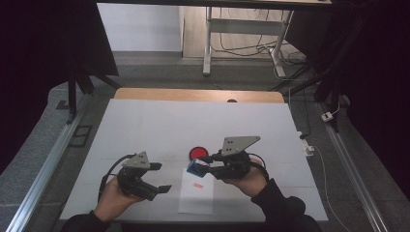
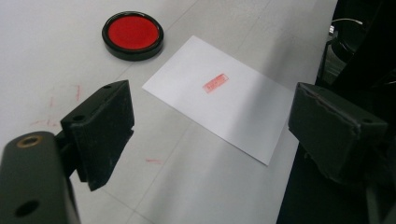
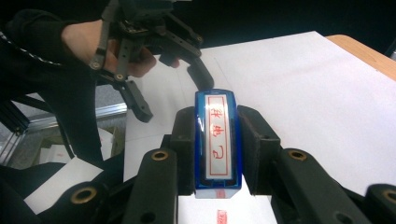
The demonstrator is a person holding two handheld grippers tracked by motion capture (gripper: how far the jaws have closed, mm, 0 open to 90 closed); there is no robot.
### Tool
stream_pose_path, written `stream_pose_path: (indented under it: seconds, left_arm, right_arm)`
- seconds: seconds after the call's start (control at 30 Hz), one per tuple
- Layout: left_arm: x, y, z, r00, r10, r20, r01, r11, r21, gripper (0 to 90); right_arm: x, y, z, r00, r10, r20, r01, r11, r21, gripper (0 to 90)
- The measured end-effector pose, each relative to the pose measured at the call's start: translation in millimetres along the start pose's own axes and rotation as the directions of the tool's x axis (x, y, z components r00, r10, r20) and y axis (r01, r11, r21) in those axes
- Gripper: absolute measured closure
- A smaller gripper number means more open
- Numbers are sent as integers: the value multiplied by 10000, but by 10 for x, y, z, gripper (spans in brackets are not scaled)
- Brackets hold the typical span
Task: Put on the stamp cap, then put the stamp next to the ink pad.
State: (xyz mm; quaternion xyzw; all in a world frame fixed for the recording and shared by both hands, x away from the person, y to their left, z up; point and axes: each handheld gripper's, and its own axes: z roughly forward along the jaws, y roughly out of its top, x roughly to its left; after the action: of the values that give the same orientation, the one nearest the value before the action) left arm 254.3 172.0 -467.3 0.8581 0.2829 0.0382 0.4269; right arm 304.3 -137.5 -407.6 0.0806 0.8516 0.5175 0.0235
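Observation:
A blue stamp (image 1: 195, 168) with a white label and red characters (image 3: 217, 140) is clamped between the jaws of my right gripper (image 1: 202, 167), which is shut on it just above the white sheet of paper (image 1: 197, 195). The sheet carries one small red stamp mark (image 2: 215, 83). A round red ink pad (image 1: 197, 153) in a black case lies beyond the sheet. My left gripper (image 1: 160, 177) hovers left of the sheet, open and holding nothing, its jaws wide apart (image 2: 217, 130).
A white mat (image 1: 193, 125) covers the table, with a wooden strip (image 1: 198, 94) at the far edge. Faint red smudges (image 2: 60, 107) mark the mat near the left gripper. Metal rails (image 1: 46, 169) run along both sides of the table.

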Motion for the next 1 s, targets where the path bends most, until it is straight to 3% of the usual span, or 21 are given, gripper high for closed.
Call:
stream_pose_path:
  seconds: [0.27,0.47,0.63,0.83,1.0]
  left_arm:
    - [-21,-97,-80,9993,-279,-262,280,9996,38,115]
    - [-5,-179,-141,9969,-718,-306,719,9974,29,90]
    - [-4,-252,-182,9935,-849,-764,864,9961,165,81]
    - [-3,-340,-262,9895,-1136,-896,1139,9935,-17,47]
    - [-3,-408,-293,9846,-1230,-1245,1252,9921,100,19]
  right_arm:
    - [-14,-22,-2,9997,1,237,-7,9997,252,695]
    - [-30,-35,-20,9989,112,455,-126,9994,307,695]
    - [-52,-54,-28,9983,164,567,-185,9991,378,695]
    - [-75,-95,-40,9959,141,892,-200,9976,659,695]
    - [-105,-124,-60,9931,221,1151,-315,9962,806,695]
